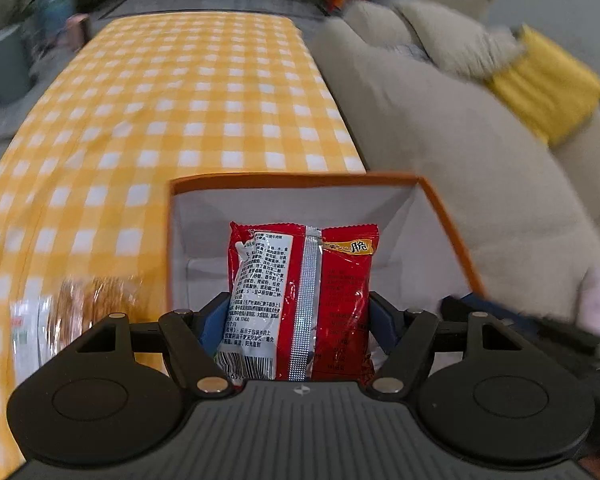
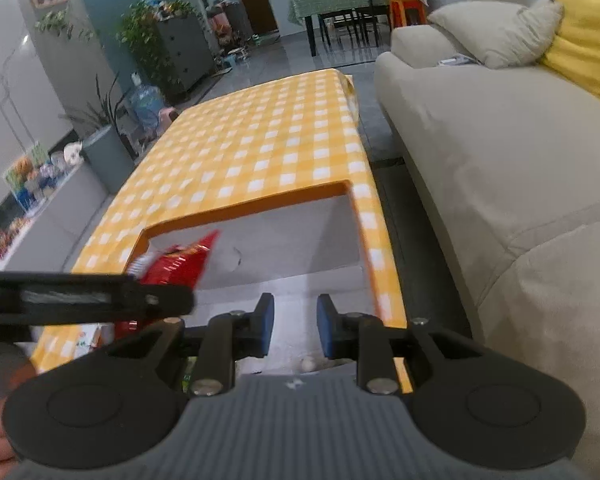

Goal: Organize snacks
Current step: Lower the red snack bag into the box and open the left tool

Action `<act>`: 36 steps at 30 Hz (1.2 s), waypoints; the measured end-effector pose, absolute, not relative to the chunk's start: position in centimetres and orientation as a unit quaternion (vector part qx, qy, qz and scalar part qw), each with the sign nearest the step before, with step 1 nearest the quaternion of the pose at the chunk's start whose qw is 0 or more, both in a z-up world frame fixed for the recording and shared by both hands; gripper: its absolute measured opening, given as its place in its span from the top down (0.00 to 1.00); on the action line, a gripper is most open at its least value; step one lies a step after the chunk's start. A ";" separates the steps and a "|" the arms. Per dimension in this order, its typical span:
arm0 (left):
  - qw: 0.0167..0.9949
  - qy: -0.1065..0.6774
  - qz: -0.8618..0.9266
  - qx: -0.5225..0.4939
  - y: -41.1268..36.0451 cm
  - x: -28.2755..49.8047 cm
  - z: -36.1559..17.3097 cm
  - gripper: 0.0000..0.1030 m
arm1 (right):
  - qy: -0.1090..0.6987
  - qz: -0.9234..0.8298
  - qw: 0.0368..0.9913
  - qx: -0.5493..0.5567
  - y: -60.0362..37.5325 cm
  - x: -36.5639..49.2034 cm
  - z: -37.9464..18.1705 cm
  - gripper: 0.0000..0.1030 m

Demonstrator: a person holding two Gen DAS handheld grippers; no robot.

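The left gripper [image 1: 296,320] holds a red snack packet [image 1: 302,300] upright between its jaws, pads pressed on both side edges, above the open mouth of an orange-rimmed box [image 1: 440,208] with pale inner walls. In my judgement the step in hand is lowering this packet into the box, and it goes best if the packet comes down clear of the near-left wall, is taken low toward the floor of the box before the jaws part, and is laid flat so that room stays for more. The right gripper [image 2: 295,330] hangs over the same box [image 2: 300,196] with its jaws narrow and nothing between the blue pads [image 2: 266,330]; it should keep to its own side, since the left gripper's black frame [image 2: 100,300] and the red packet [image 2: 176,266] cross just in front of it on the left. The box sits at the near-right corner of the table [image 1: 172,92], which wears a yellow-and-white checked cloth. At least 2 more packets, 1 pale [image 1: 26,332] and 1 clear with golden contents [image 1: 96,300], lie blurred by the near-left edge, just left of the box. A beige sofa [image 2: 500,160] with a yellow cushion [image 2: 588,28] runs along the right side of the table; farther back stand potted plants [image 2: 148,40], a grey cabinet and a dining table with a green cloth [image 2: 332,0].
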State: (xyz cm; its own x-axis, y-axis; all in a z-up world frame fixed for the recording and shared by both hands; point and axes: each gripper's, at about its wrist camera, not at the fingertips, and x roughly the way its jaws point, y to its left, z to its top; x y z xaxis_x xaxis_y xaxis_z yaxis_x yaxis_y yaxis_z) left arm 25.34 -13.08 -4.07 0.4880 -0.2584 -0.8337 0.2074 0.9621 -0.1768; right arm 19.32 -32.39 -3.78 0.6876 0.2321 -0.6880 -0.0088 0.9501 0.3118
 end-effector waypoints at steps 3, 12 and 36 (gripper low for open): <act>0.853 0.483 -0.193 0.049 -14.5 26.8 -4.8 0.21 | 0.388 0.060 0.906 0.161 -34.1 19.4 -4.2 0.79; 0.770 0.504 -0.304 0.248 -15.9 29.9 -6.3 0.21 | 0.377 0.092 0.900 0.201 -35.9 20.2 -4.8 0.79; 0.640 0.406 -0.417 0.501 -17.0 27.1 -7.8 0.08 | 0.421 0.157 0.872 0.195 -35.0 20.9 -5.9 0.78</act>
